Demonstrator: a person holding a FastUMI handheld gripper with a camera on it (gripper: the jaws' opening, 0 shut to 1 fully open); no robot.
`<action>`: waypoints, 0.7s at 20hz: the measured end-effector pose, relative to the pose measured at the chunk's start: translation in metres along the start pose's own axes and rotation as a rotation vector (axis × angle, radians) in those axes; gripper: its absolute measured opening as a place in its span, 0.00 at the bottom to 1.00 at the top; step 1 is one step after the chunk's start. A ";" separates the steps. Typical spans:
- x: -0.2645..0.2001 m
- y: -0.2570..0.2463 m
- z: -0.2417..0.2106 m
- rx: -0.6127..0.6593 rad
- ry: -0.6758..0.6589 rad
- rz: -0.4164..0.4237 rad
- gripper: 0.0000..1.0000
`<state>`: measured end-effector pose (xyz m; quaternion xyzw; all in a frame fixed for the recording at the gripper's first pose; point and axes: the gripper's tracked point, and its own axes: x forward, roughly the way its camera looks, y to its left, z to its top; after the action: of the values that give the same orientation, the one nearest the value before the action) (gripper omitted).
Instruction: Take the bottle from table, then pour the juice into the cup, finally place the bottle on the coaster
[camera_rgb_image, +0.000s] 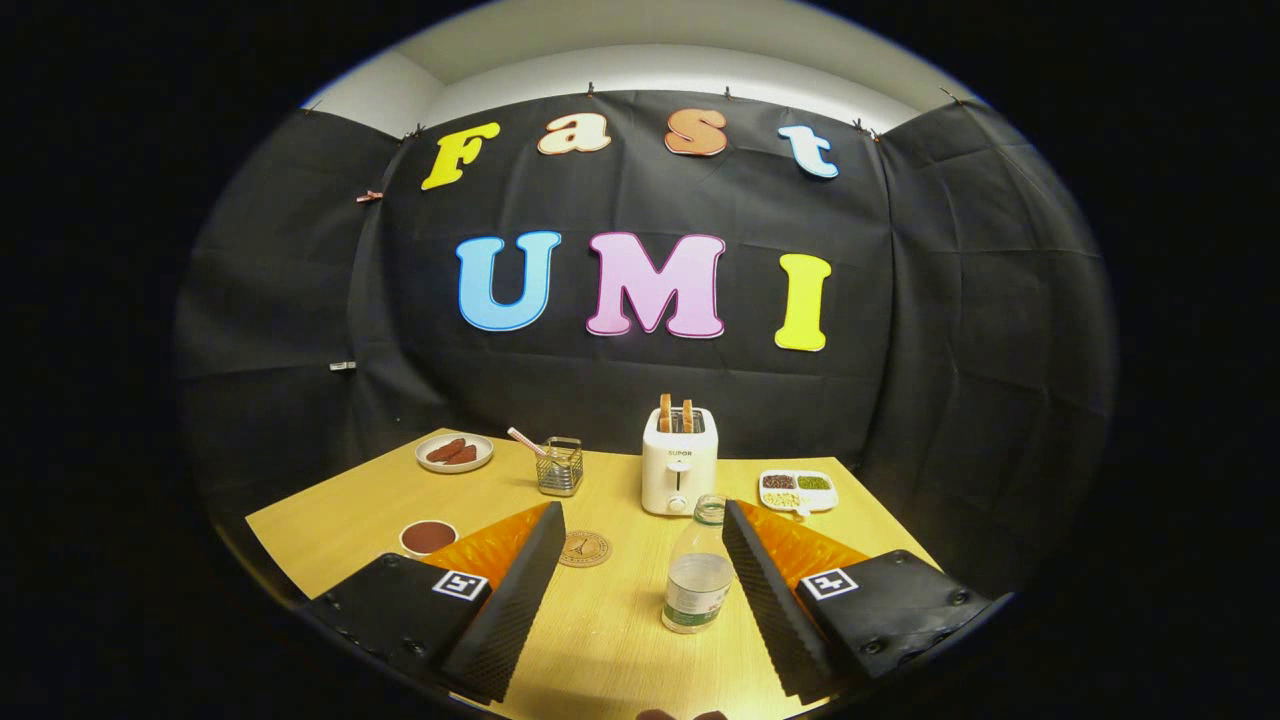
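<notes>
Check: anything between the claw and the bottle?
Nothing visible. The clear plastic bottle stands upright on the wooden table, already between the open claw fingers, close by the right one. The round cork coaster lies beyond the left finger.

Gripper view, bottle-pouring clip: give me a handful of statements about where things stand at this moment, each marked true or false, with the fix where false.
1. The tool is open, its fingers spread with nothing pressed between them. True.
2. The bottle lies on its side on the table. False: it stands upright, between the fingers and close to the right-hand one.
3. The coaster is bare. True: the bottle is not on it.
4. The toaster has empty slots. False: two slices of toast stick up out of it.
5. The cup sits beyond the toaster by the wall. False: it sits near the left-hand finger, nearer than the toaster.
</notes>
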<state>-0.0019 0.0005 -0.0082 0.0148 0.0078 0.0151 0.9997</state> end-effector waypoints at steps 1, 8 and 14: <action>0.000 -0.001 0.000 -0.012 -0.007 0.000 0.97; 0.001 -0.004 -0.008 -0.019 0.001 0.002 0.97; 0.006 -0.014 -0.013 -0.010 0.005 -0.021 0.97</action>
<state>0.0045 -0.0133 -0.0219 0.0097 0.0103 0.0048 0.9999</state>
